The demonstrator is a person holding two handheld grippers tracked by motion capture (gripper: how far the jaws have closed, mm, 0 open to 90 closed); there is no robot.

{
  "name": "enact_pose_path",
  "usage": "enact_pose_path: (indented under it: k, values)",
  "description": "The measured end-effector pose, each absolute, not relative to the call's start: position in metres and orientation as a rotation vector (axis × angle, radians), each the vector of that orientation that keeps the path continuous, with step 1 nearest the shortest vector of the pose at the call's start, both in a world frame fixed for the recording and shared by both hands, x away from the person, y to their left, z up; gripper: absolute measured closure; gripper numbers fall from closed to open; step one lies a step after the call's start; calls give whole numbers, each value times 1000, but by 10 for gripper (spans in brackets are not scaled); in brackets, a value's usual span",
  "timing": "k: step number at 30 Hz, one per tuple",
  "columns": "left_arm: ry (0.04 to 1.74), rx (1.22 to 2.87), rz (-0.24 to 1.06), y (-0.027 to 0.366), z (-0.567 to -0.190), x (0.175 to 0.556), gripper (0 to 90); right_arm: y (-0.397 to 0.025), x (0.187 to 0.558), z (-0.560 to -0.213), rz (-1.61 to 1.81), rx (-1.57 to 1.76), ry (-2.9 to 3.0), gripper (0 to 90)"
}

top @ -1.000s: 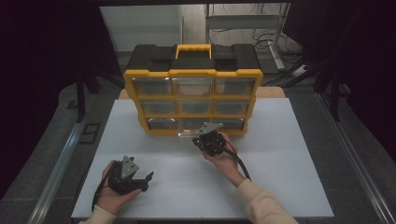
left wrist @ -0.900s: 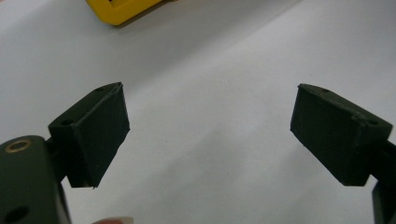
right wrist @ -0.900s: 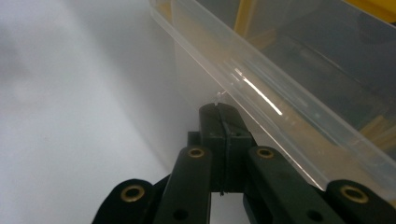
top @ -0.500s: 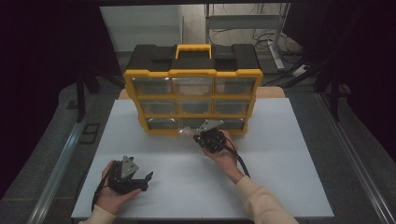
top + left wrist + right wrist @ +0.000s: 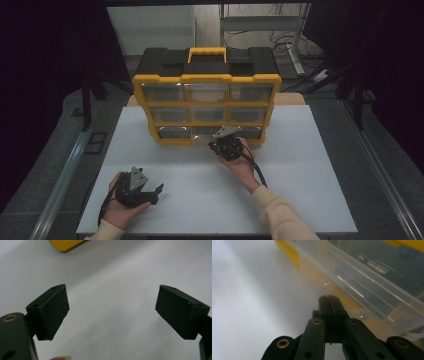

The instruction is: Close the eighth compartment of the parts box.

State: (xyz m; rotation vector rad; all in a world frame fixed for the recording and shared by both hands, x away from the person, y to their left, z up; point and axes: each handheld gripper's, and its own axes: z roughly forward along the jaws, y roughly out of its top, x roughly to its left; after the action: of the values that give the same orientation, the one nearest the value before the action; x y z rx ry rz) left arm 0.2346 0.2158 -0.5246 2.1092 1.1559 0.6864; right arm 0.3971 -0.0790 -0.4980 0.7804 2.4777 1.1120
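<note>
Close to the table's far edge stands a yellow organizer (image 5: 207, 107) with clear drawers. At the middle drawer (image 5: 372, 287) of its bottom row, which sticks slightly out, the right gripper (image 5: 226, 146) is clenched, jaws pressed together with nothing visibly between them. The left gripper (image 5: 142, 189) rests released, jaws wide apart, on the white table (image 5: 310, 165), well apart from the organizer. To move the drawer cleanly, a straight, level motion along its track seems best, avoiding any sideways twist.
</note>
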Motion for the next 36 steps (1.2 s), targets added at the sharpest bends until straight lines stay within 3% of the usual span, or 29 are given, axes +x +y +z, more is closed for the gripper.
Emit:
enact_pose_path:
  k: [36]
  values:
    - [1155,2104,683,216,-524,233,121,-74,423,-500,1083,844,2419,900]
